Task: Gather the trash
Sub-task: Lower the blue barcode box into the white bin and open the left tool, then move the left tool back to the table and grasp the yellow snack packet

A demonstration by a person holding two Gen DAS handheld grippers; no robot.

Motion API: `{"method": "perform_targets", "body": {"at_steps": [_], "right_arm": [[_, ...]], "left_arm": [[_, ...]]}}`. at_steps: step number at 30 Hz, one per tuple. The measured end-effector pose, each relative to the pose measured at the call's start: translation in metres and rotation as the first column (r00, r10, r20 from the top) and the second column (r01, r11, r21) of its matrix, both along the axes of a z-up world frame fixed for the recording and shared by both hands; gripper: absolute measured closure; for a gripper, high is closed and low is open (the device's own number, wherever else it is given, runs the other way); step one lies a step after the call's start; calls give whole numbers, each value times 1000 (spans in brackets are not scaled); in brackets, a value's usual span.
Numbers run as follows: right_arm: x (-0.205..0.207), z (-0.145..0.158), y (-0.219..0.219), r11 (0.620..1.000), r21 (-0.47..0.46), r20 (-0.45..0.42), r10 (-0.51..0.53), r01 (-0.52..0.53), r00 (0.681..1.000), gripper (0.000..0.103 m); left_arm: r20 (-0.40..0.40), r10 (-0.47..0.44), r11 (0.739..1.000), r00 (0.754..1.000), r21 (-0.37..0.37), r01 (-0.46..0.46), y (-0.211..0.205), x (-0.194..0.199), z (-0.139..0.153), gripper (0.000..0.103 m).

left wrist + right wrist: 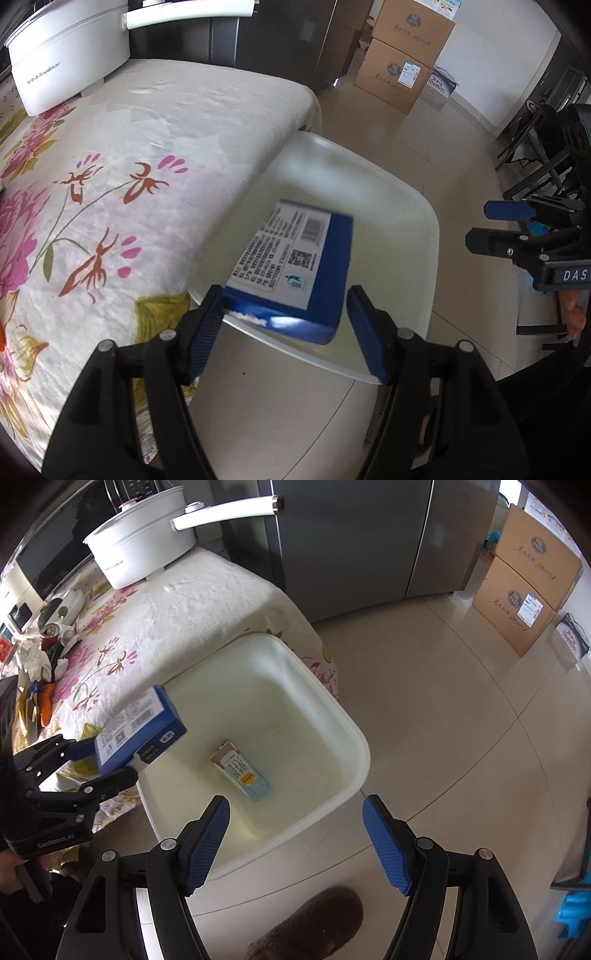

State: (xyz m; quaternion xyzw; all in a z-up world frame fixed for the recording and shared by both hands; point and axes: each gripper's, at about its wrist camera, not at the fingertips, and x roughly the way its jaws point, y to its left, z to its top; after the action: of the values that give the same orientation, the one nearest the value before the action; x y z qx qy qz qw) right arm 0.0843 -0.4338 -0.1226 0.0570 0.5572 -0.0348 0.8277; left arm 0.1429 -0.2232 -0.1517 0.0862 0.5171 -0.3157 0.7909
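A blue and white carton (295, 266) hangs over the white bin (424, 229) beside the table. It looks blurred, and there is a gap between it and the right pad of my left gripper (284, 325), whose jaws stand open around it. In the right wrist view the carton (136, 731) sits at the left gripper's (110, 760) tips above the bin's (354, 734) left rim. A small milk carton (242, 773) lies on the bin's floor. My right gripper (295, 834) is open and empty above the bin's near rim.
The table with a floral cloth (110, 184) holds a white electric pot (144, 546), a can (50, 633), crumpled tissue (35, 661) and other litter at its far end. Cardboard boxes (524, 579) stand by the wall. A slipper (314, 923) lies on the floor.
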Motion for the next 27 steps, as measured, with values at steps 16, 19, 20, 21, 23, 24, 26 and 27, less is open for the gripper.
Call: {"method": "perform_targets", "body": {"at_steps": [16,19,20,21,23,24,26,27], "right_arm": [[5,18,14,1000,-8,39,1,0,999,22],[10,20,24,1000,-16,43,19,-19,999,22],[11,21,28,999,-18,45,27,-26,999,22],[12,22,31,999,-20,46,35,-34,998,22],[15,23,42,998,-25,47,52,-51,998,21],[18,24,48,998,-28,47,62,-61,997,21],[22,25,60,996,-31,47,81,-79,996,21],[23,26,67,996,-30,49,91,-90,995,21]], "left_arm": [[59,102,993,993,48,-105,60,-1,23,2],[73,144,987,987,59,-148,85,-3,29,2],[75,161,984,984,62,-165,95,-4,31,2],[75,175,982,982,65,-180,101,-3,32,2],[78,200,976,977,68,-206,117,-4,36,2],[82,214,973,973,72,-220,126,-4,38,2],[91,237,967,967,75,-244,141,-5,41,2],[93,248,964,964,75,-255,149,-6,43,2]]}}
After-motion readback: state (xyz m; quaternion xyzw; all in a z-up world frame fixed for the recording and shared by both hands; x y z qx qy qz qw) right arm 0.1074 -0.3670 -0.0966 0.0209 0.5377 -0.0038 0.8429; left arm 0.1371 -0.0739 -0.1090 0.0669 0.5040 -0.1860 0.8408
